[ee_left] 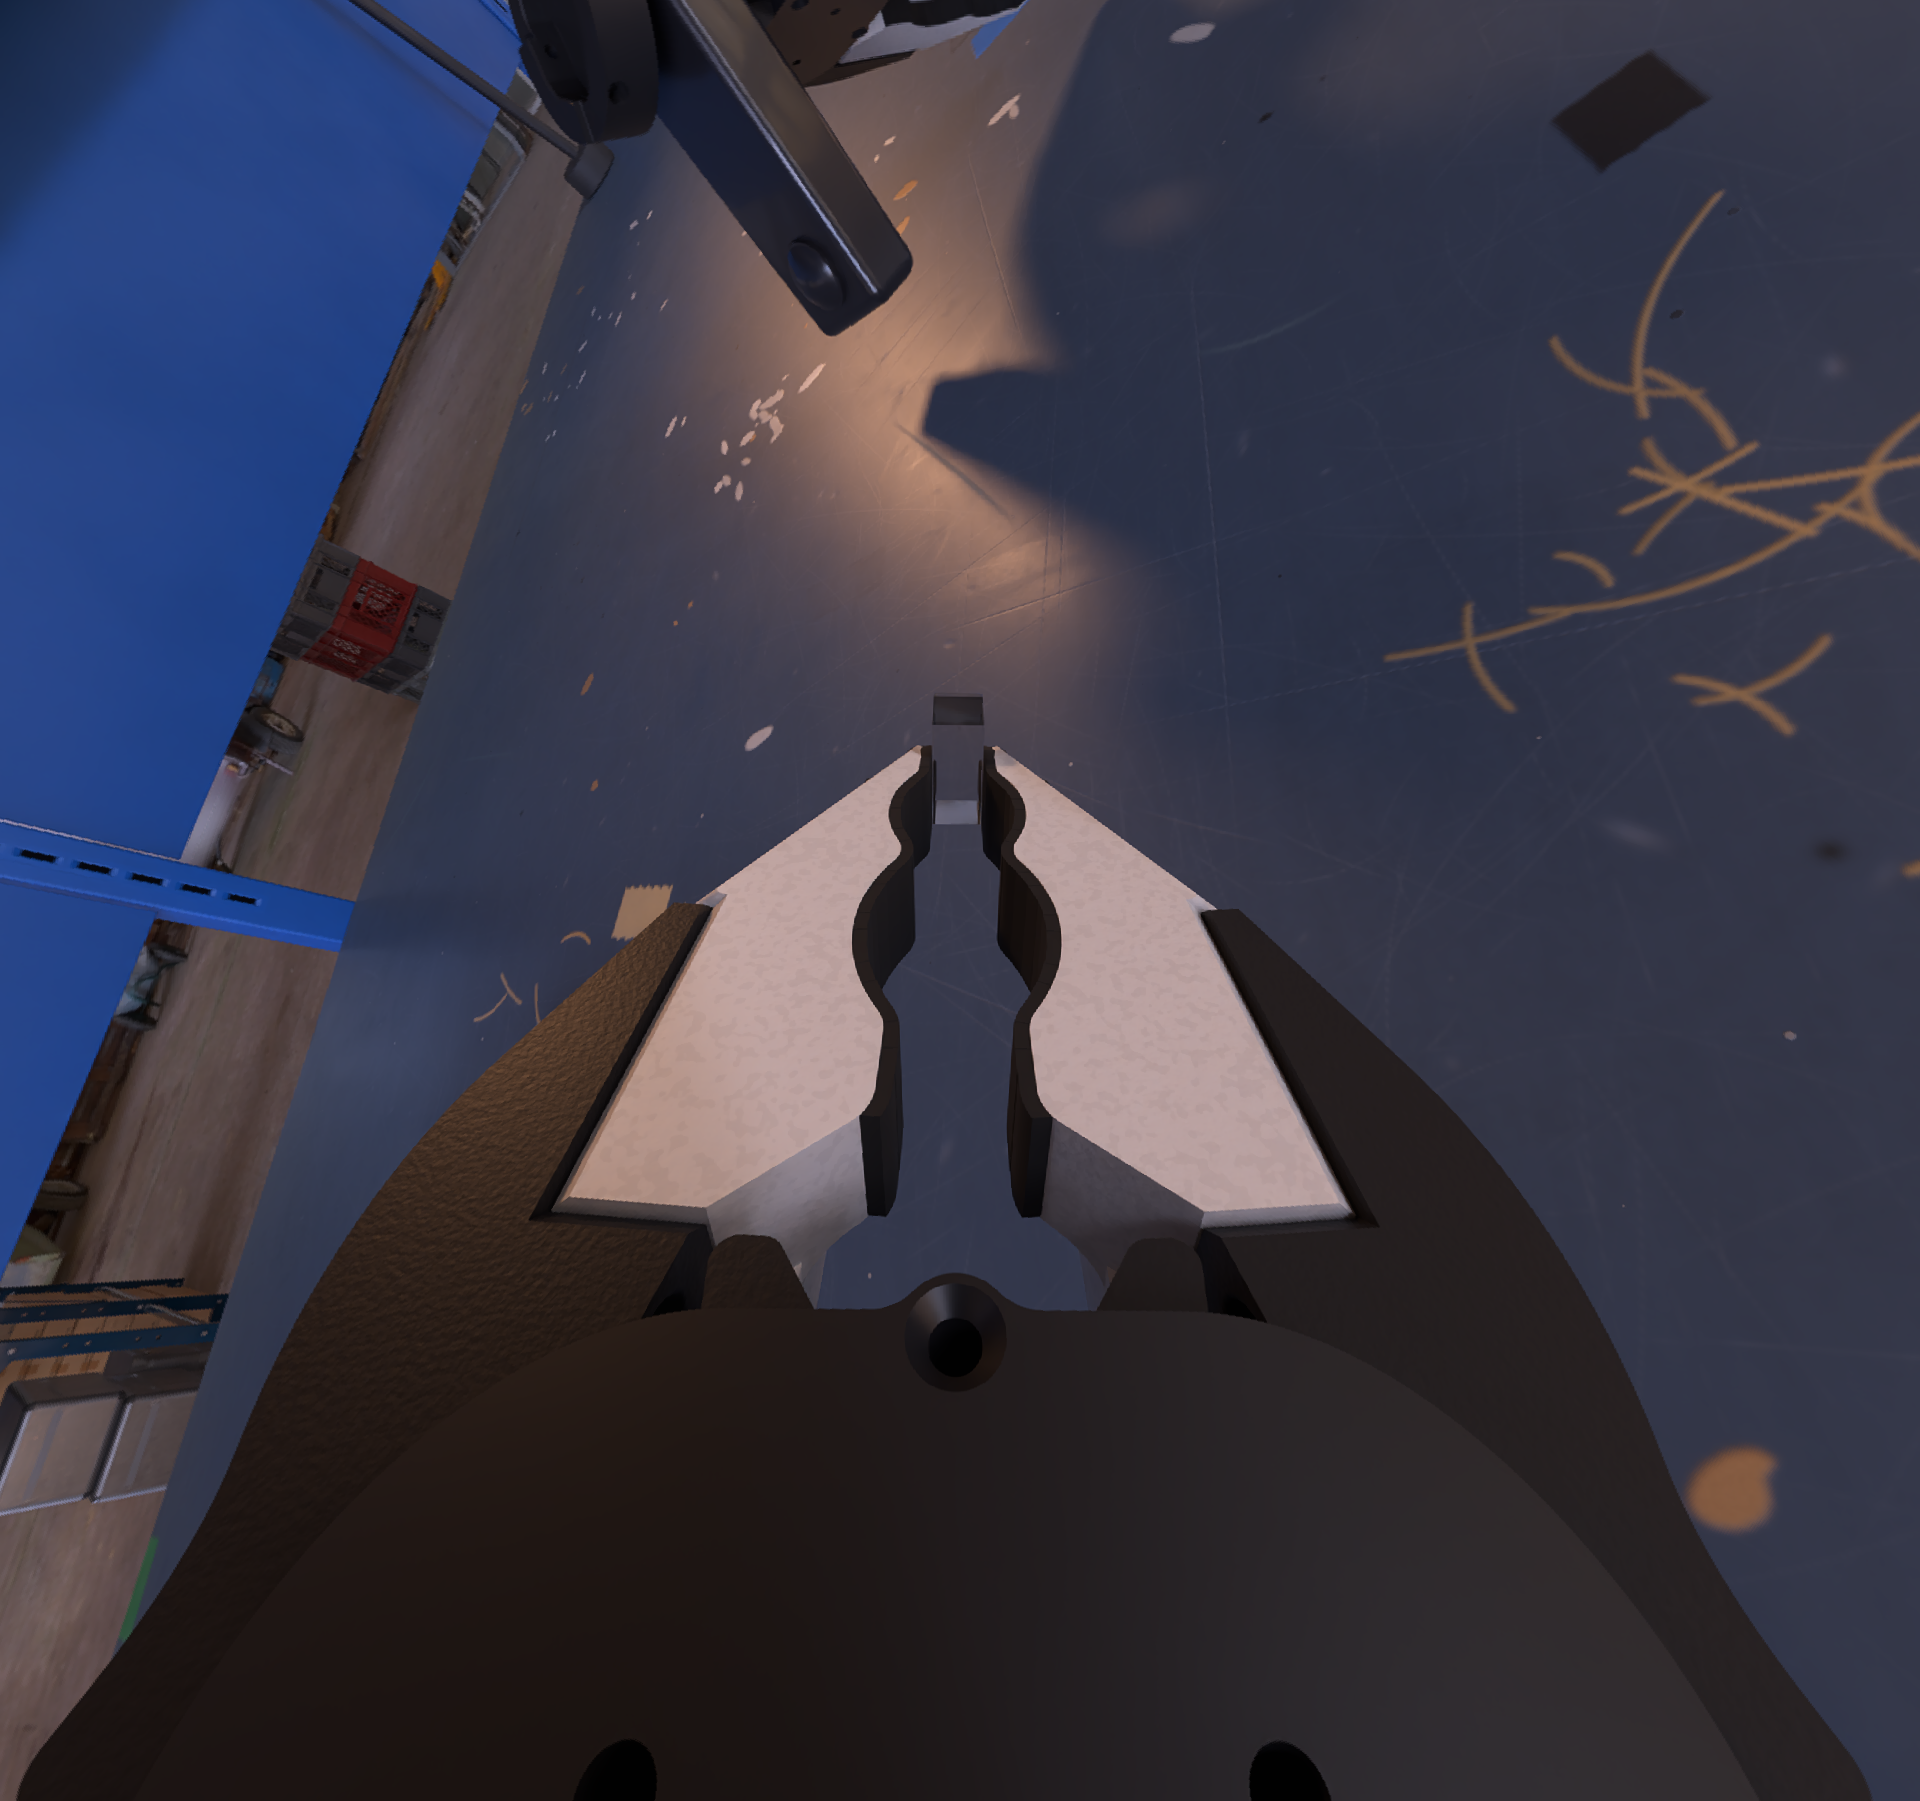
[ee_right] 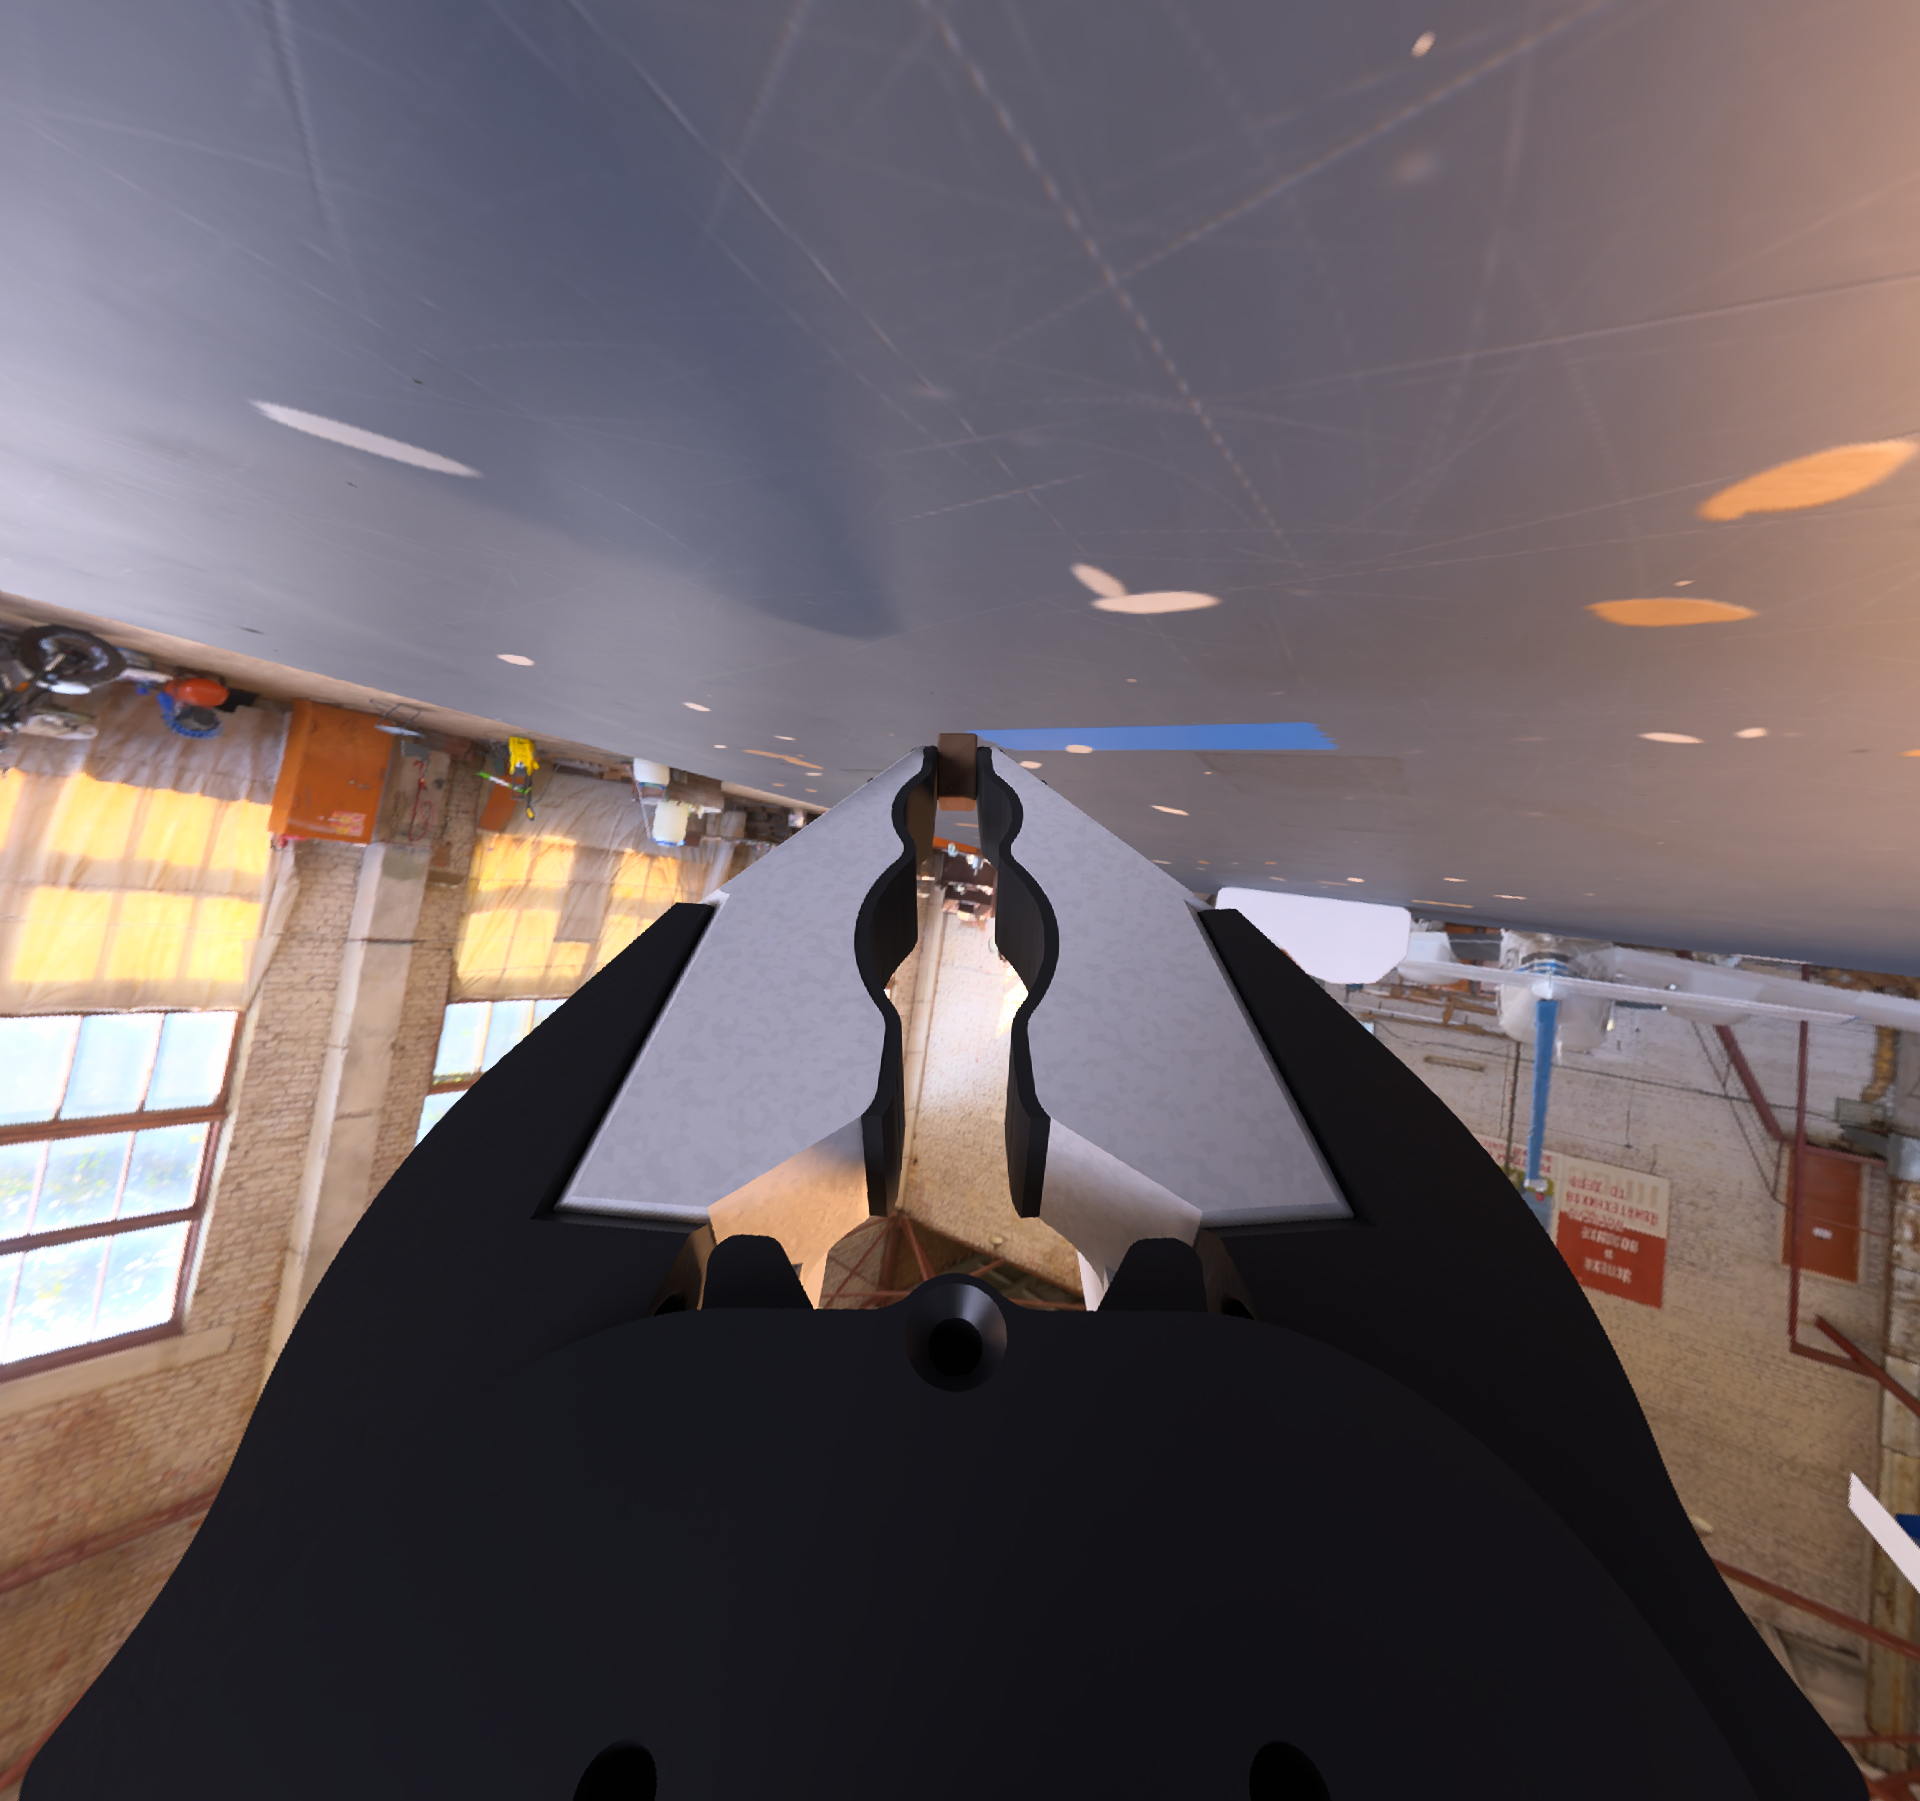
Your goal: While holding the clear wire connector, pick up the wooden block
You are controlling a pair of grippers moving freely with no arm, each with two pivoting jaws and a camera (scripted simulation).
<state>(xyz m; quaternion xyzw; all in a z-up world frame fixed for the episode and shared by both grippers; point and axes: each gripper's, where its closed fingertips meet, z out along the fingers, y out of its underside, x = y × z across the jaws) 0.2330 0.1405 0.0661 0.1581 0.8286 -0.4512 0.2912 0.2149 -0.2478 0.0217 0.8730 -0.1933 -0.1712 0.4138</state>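
Observation:
In the left wrist view my left gripper [ee_left: 957, 764] is shut on the clear wire connector [ee_left: 957, 759], a small see-through piece with a dark end that sticks out past the fingertips, held above the dark blue-grey table [ee_left: 1351, 920]. In the right wrist view my right gripper [ee_right: 957, 764] is shut on the small brown wooden block [ee_right: 957, 766], pinched at the fingertips and held clear of the table [ee_right: 935, 297]. The right gripper also shows in the left wrist view [ee_left: 769, 58] at the top, its fingertips out of frame.
A blue shelf rack [ee_left: 208, 401] stands to the left of the table. A small dark square [ee_left: 1628, 110] lies at the table's far right. A strip of blue tape [ee_right: 1153, 737] lies on the table near the block. Orange scratches and paint spots mark the surface.

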